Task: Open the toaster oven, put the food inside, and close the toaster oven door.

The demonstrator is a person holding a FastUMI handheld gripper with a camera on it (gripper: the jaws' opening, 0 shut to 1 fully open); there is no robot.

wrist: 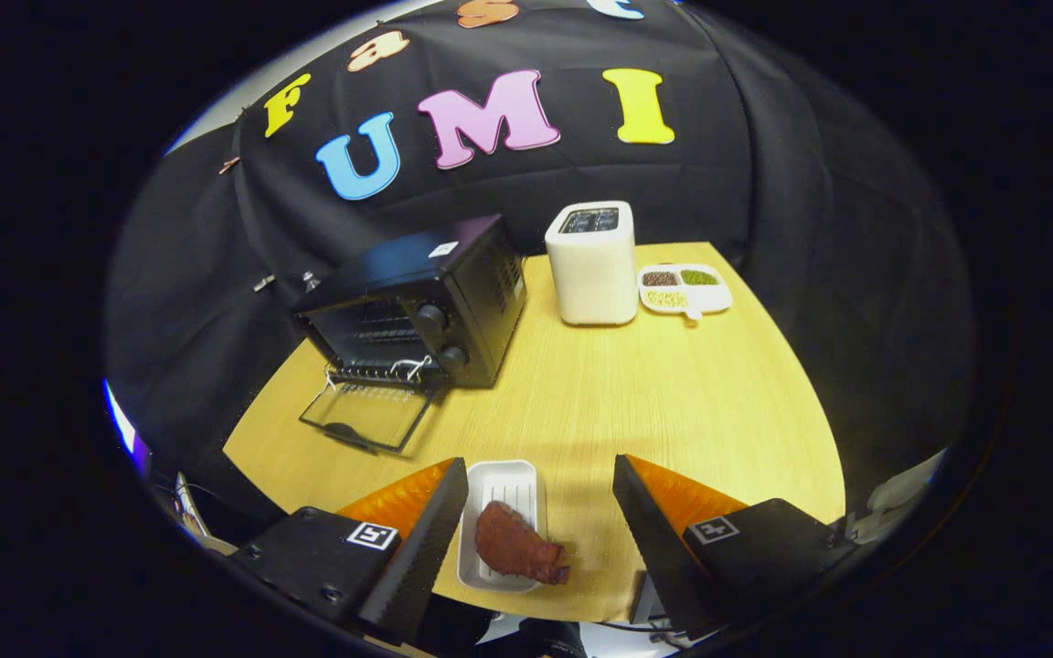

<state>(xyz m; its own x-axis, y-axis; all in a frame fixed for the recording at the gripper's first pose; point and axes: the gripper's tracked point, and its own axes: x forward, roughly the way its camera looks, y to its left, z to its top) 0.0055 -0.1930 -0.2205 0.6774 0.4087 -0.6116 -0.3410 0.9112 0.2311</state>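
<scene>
A black toaster oven (435, 297) stands on the wooden table (673, 402), beyond the fingers and to the left. Its glass door (369, 416) lies folded down flat, so the wire rack inside shows. A reddish-brown piece of food (515, 545) rests on a white tray (501, 521) between the fingers, nearer the left one, with one end hanging over the tray's edge. My gripper (540, 475) is open, its fingers spread wide on either side of the tray and touching nothing.
A white pop-up toaster (592, 265) stands behind the oven's right side. Next to it lies a white divided dish (684, 290) holding grains. Black cloth walls close the table off at the back and sides.
</scene>
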